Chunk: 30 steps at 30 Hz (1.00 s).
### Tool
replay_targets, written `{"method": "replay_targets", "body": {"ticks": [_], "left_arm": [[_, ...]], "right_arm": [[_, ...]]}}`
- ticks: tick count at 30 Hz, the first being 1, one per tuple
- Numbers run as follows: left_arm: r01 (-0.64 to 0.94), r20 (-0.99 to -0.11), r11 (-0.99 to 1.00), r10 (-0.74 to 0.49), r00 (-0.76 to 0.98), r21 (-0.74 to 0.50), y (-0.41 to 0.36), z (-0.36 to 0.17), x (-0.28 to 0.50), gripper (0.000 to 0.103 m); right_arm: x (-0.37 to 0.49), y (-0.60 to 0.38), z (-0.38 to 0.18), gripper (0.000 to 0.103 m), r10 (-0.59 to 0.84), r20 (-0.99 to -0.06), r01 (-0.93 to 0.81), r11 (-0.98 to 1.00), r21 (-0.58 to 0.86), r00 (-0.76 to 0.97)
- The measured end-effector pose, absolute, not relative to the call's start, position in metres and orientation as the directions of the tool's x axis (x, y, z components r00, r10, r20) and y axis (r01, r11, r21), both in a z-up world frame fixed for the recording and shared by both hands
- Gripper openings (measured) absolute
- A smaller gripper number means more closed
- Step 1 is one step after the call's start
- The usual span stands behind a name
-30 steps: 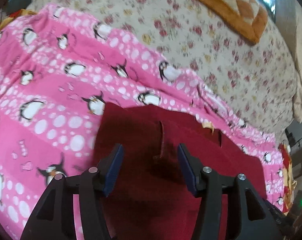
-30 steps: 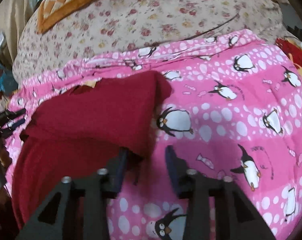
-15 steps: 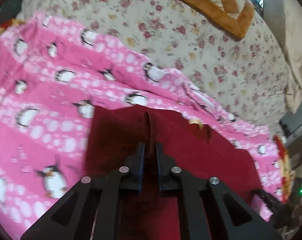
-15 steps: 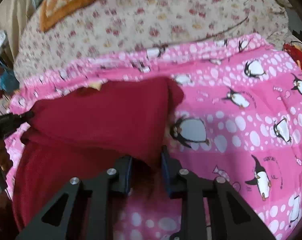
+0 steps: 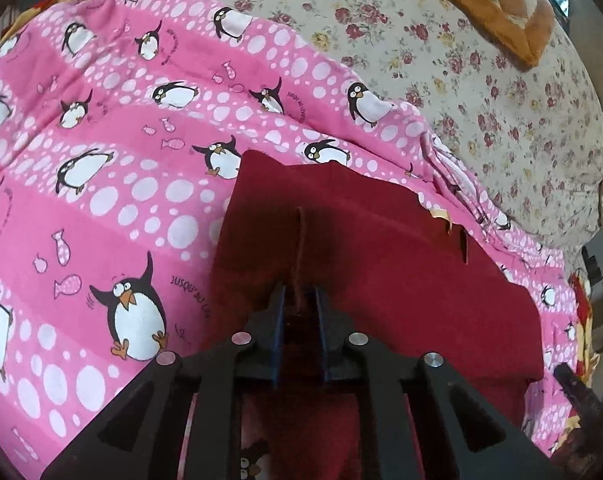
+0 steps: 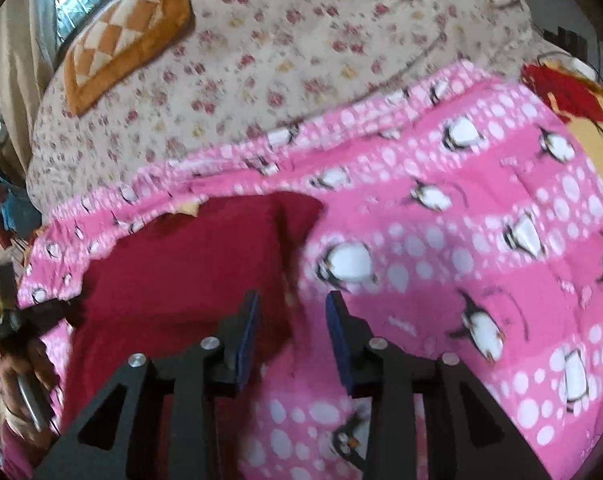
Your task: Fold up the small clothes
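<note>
A dark red garment (image 5: pixel 401 264) lies partly folded on a pink penguin-print blanket (image 5: pixel 113 184). My left gripper (image 5: pixel 299 304) is shut on a raised fold of the red garment near its left edge. In the right wrist view the red garment (image 6: pixel 189 264) lies left of centre on the blanket (image 6: pixel 461 248). My right gripper (image 6: pixel 291 312) is open, with the garment's right edge lying between its jaws and a gap on both sides. The other hand and gripper show at the left edge of that view (image 6: pixel 17 344).
A cream floral bedspread (image 5: pixel 481 60) covers the bed beyond the blanket. An orange checked cushion (image 6: pixel 121 32) lies at the far side near a window. A red and yellow cloth (image 6: pixel 573 108) lies at the right of the blanket.
My left gripper closed on a fold of the red garment and stays shut on it. My right gripper closed on the garment's edge, then opened again and let go.
</note>
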<state>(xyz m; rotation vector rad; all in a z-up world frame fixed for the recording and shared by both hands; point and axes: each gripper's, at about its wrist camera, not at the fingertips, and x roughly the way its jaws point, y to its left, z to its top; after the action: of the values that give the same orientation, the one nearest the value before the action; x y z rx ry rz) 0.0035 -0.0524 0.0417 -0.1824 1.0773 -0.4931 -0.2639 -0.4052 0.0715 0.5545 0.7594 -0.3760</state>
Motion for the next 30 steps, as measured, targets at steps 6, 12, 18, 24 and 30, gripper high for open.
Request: {"method": "replay_targets", "body": {"ticks": [6, 12, 18, 24, 30], "left_arm": [[0.316, -0.776, 0.847, -0.523, 0.352, -0.427, -0.039, 0.054, -0.008, 0.007], [0.334, -0.798, 0.854, -0.503, 0.331, -0.399, -0.018, 0.062, -0.039, 0.014], [0.329, -0.844, 0.876, -0.449, 0.292, -0.352, -0.015, 0.035, -0.073, 0.014], [0.326, -0.836, 0.882, -0.442, 0.326, -0.339, 0.000, 0.042, -0.096, 0.014], [0.291, -0.829, 0.891, -0.438, 0.348, -0.349, 0.025, 0.046, -0.117, 0.014]], "right_arm": [[-0.204, -0.391, 0.023, 0.038, -0.103, -0.856, 0.506, 0.839, 0.199, 0.507], [-0.250, -0.388, 0.049, 0.053, -0.020, -0.821, 0.466, 0.831, 0.303, 0.571], [-0.279, -0.356, 0.038, 0.056, 0.079, -0.828, 0.388, 0.856, 0.342, 0.555], [-0.266, -0.332, 0.024, 0.010, 0.031, -0.800, 0.370, 0.876, 0.311, 0.599], [-0.290, -0.352, 0.054, 0.007, -0.050, -0.789, 0.398, 0.882, 0.254, 0.613]]}}
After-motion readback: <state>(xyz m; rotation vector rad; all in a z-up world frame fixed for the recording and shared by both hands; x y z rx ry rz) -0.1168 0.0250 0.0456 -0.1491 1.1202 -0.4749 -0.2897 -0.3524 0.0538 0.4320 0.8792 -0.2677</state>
